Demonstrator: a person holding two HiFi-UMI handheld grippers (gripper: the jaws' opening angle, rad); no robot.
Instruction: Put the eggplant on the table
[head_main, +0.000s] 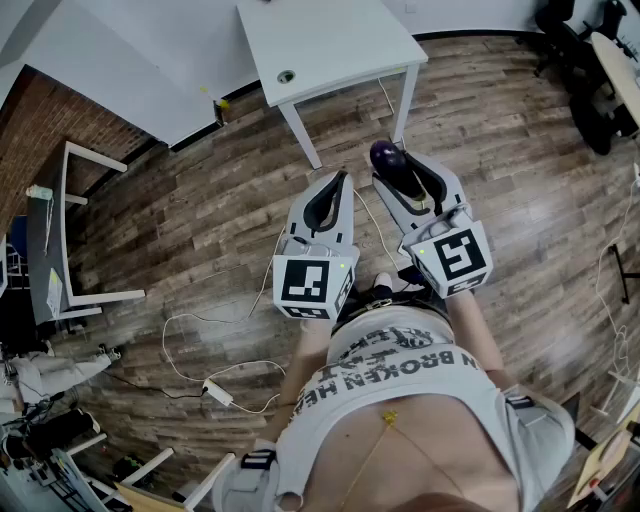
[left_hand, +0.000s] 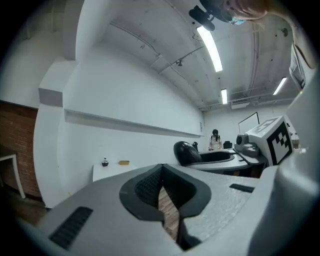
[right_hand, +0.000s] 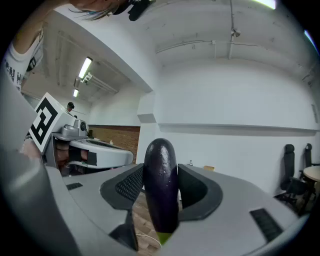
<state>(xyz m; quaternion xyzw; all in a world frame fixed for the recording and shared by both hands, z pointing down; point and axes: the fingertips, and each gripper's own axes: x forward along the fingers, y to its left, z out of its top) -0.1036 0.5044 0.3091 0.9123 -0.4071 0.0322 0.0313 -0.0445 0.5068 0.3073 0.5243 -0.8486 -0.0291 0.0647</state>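
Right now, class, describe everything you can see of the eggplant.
The eggplant is dark purple, glossy and smooth. It is long, with a rounded end up and a green stem end down. It stands upright, clamped between the right gripper's black pads, and is not yet on the white table.
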